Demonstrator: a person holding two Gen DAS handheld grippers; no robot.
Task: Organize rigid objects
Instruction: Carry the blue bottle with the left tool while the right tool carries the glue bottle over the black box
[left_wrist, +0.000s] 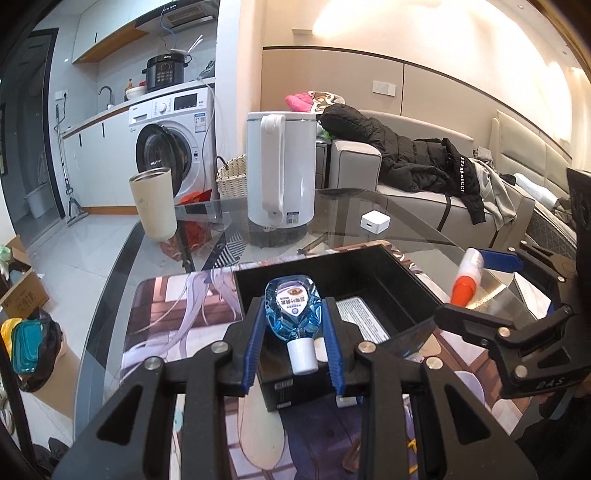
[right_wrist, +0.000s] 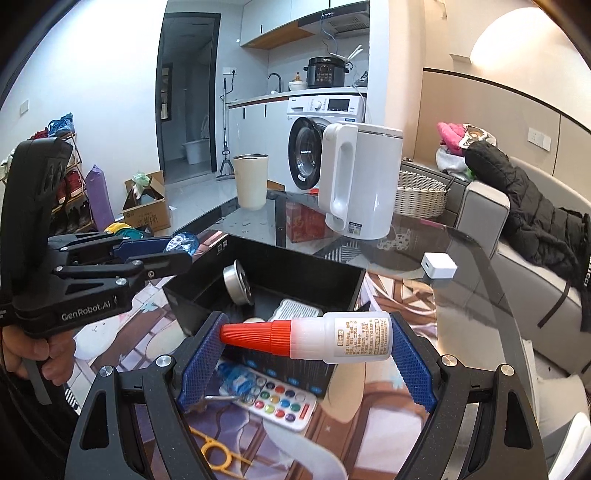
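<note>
Left tool grips blue bottle above black box; right tool clamps glue bottle lengthwise

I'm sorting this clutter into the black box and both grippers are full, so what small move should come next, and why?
Probably lower the left gripper slightly and release the blue bottle into the black box. It already hangs over the box's open interior, cap toward the camera, while the right gripper grips the glue bottle lengthwise near the box's front edge and can follow.
</note>
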